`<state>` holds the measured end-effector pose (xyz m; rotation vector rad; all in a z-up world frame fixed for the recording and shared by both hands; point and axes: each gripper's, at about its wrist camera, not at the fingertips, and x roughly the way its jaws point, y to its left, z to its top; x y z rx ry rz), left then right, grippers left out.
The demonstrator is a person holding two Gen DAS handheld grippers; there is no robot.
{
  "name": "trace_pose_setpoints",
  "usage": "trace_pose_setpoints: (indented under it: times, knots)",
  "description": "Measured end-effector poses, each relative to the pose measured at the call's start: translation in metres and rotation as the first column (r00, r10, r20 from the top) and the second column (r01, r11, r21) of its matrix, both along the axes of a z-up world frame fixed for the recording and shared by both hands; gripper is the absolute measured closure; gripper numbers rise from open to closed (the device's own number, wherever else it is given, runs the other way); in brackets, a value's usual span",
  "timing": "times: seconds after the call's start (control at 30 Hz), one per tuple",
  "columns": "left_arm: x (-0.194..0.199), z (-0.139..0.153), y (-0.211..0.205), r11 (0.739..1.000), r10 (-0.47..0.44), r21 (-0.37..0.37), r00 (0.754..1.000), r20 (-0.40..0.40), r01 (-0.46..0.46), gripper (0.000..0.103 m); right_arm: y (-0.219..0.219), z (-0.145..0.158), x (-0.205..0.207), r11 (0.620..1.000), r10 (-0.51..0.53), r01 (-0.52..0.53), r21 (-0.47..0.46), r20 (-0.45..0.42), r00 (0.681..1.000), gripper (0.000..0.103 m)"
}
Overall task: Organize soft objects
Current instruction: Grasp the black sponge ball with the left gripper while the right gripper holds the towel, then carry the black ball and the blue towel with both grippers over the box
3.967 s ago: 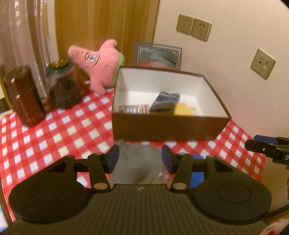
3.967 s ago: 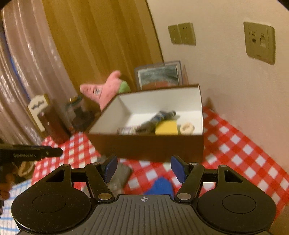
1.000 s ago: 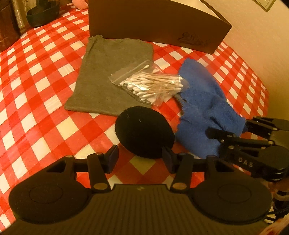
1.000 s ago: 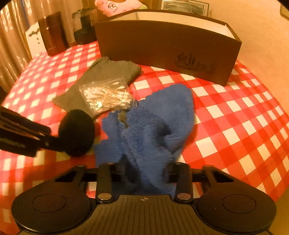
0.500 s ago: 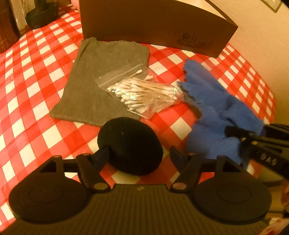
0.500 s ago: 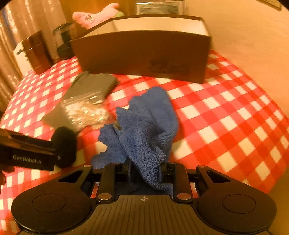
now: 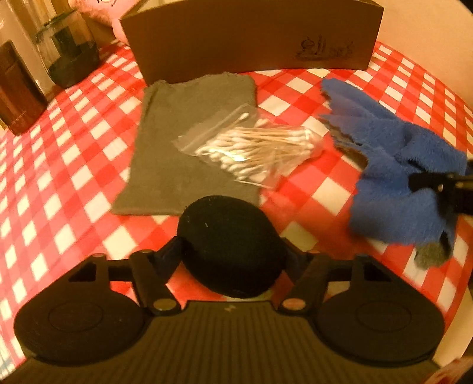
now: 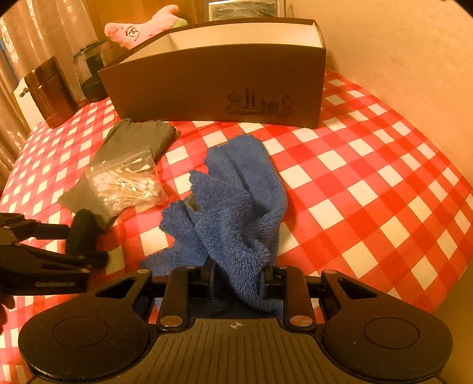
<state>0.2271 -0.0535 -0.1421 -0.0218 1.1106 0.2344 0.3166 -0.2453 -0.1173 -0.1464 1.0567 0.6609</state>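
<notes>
A round black puff (image 7: pixel 230 236) lies on the red checked tablecloth (image 7: pixel 68 165). My left gripper (image 7: pixel 232 251) straddles it, jaws closing, and the pads touch its sides. From the right wrist view the left gripper (image 8: pixel 85 242) appears at the left edge with the puff (image 8: pixel 82 230) between its fingers. My right gripper (image 8: pixel 239 277) is shut on a bunched corner of the blue fluffy towel (image 8: pixel 236 201), whose far end rests on the cloth. The left wrist view has that towel (image 7: pixel 393 165) at the right, with the right gripper (image 7: pixel 437 183) on it.
A flat grey cloth (image 7: pixel 183 127) lies ahead with a clear bag of cotton swabs (image 7: pixel 254 147) partly on it. Behind stands an open brown box (image 8: pixel 212 85) with a white inside. Two jars (image 7: pixel 17 88) (image 7: pixel 71 56) and a pink plush (image 8: pixel 139 26) stand at the back left.
My left gripper came forward over the black puff, widened, then narrowed onto it. My right gripper closed on the blue towel and drew it up and toward itself.
</notes>
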Motion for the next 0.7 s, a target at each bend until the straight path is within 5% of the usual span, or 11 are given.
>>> trace_pose_setpoints:
  times: [0.23, 0.37, 0.7]
  knots:
    - [-0.019, 0.014, 0.019, 1.000, -0.017, -0.013, 0.999, 0.045, 0.018, 0.062, 0.000, -0.001, 0.001, 1.000, 0.002, -0.002, 0.002, -0.005, 1.000, 0.077]
    - [-0.021, 0.029, 0.016, 0.999, -0.046, 0.016, 0.996, 0.079, 0.044, 0.084, 0.001, 0.001, 0.000, 1.000, 0.011, -0.011, 0.002, 0.002, 1.000, 0.077]
    - [-0.022, 0.045, 0.037, 1.000, 0.025, -0.015, 0.997, 0.070, -0.024, 0.092, -0.003, 0.018, -0.003, 1.000, 0.003, -0.004, 0.029, 0.033, 0.999, 0.080]
